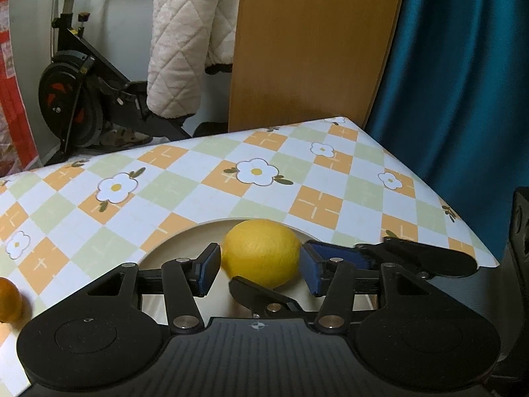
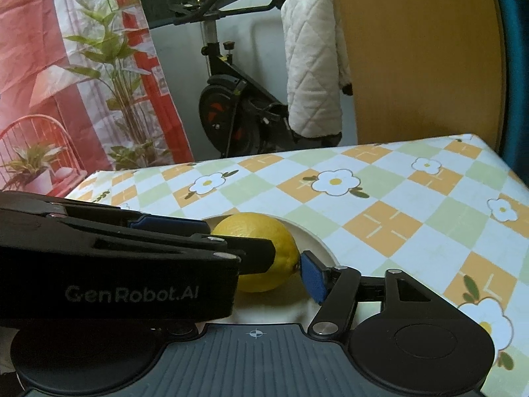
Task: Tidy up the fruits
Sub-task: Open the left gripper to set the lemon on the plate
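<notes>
Lying crosswise between the spread fingers of the left gripper (image 1: 261, 266), a lemon (image 1: 263, 253) is seen on a plate (image 1: 185, 243) near the table's (image 1: 198, 178) front edge. From the right gripper (image 2: 287, 264), its nub is shown pointing at the right finger (image 2: 312, 276), barely apart; that gripper's grip cannot be told.

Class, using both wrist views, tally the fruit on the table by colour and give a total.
Yellow: 1, the lemon on the plate.
Orange: 1, an orange fruit at the left view's edge, partly cut off.
Total: 2
</notes>
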The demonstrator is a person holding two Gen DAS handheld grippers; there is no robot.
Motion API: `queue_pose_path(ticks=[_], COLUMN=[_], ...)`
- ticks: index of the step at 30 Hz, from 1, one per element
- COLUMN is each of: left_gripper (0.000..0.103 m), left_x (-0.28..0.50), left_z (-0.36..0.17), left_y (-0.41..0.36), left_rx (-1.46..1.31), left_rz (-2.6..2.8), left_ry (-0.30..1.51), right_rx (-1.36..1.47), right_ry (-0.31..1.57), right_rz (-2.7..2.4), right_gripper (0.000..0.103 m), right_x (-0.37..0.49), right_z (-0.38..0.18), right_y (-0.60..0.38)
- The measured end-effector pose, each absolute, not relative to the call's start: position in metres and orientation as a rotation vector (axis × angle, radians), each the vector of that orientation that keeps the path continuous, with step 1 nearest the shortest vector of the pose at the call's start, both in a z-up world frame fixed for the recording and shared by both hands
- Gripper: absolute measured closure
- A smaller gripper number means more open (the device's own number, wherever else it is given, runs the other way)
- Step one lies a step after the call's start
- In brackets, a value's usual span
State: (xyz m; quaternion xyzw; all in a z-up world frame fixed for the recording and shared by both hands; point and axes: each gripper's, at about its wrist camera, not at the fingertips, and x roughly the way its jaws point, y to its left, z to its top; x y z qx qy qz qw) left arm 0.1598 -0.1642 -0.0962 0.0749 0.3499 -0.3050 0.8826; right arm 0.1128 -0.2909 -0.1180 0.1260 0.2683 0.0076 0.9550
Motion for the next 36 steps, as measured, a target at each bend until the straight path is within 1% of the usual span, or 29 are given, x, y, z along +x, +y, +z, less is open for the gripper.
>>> queue_pose_path(ticks=[4,9,26,36], left_gripper=[0.046,0.046,0.046,0.046], left_x=[0.159,0.152,0.107,0.079], left_z=[-0.091,-0.081,-0.053,-0.054], left_y=[-0.155,-0.141,-0.071,-0.034], left_rx=[0.122,0.078,0.093,0.07], left_rz=[-0.614,-0.598,-0.513,-0.479], left_ry=[0.72,0.702,0.645,0.642], right_rx=[0.229,0.169,0.115,0.132], right_ry=[0.551,0.559,0.52,0.523], right_rz=[-0.002,-0.003,0.035,0.059], right_gripper=[0.033,0.032,0.032,0.032], right_x=[0.108,0.096,0.041,0.02], right_z=[-0.112,-0.103,-0.068,-0.07], right_y=[-0.287,-0.275,-0.208,-0.181])
